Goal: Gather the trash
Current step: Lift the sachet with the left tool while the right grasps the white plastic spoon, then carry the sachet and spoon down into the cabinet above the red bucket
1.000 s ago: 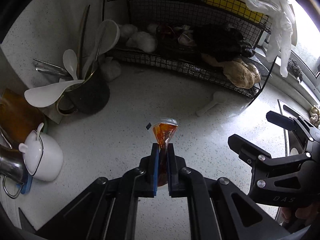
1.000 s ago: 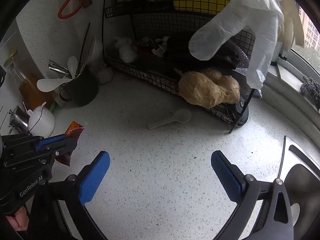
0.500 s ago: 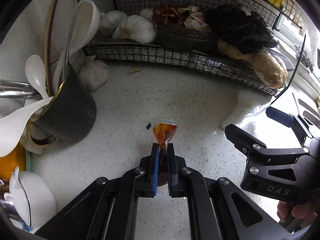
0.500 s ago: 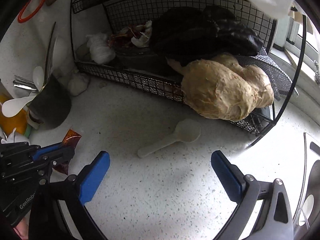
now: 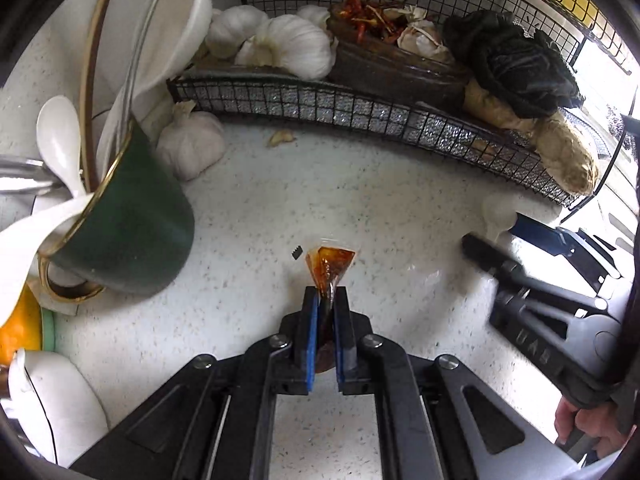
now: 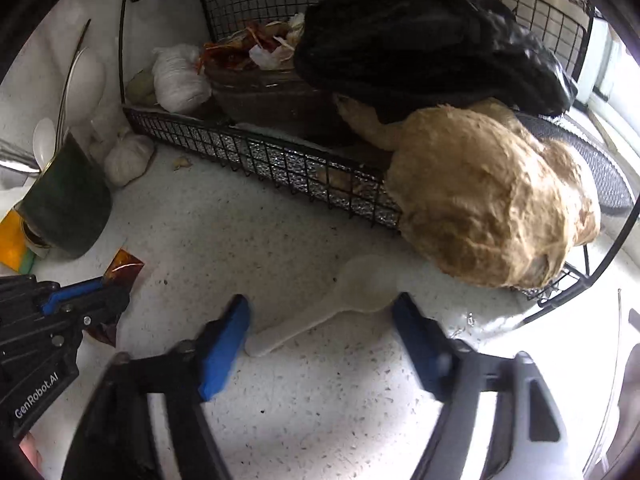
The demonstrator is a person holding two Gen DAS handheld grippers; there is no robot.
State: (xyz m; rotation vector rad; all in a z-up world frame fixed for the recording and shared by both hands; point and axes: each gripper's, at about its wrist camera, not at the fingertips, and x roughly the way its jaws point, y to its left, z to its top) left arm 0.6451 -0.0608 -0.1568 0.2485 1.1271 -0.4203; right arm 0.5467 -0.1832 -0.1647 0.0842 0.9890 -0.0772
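On the desk (image 6: 280, 216), biggest first: wire rack (image 6: 280, 164) at the back with ginger (image 6: 480, 208), a black bag (image 6: 420, 48), garlic (image 5: 288, 44) and a bowl of chilli scraps (image 5: 384, 52). Not mine to sort, I think. Green mug (image 5: 132, 236) of spoons sits at the left, one loose garlic bulb (image 5: 190, 142) beside it.

Left claw (image 5: 325, 312) is clamped tight on the sauce packet (image 5: 330, 262), an orange-brown sachet sticking up out of the pads, clear of the desk. That piece I count as collected, just not binned; no bin in either view.

Right claw (image 6: 320, 340) is closing now, pointed down at the white scoop (image 6: 360, 284) lying flat on the desk just in front of the rack. The scoop's handle runs between the pads; the left pad (image 6: 224, 344) is near the handle tip, the right one looks apart from it. No grip yet as far as I can see. Motion blur on the claw, so contact is hard to call.

Smaller bits left: a garlic skin scrap (image 5: 280, 136) by the rack edge, and a tiny black fleck (image 5: 297, 254) just left of the packet.

My read: one item in hand, second mid-grab, crumbs and disposal still to do.
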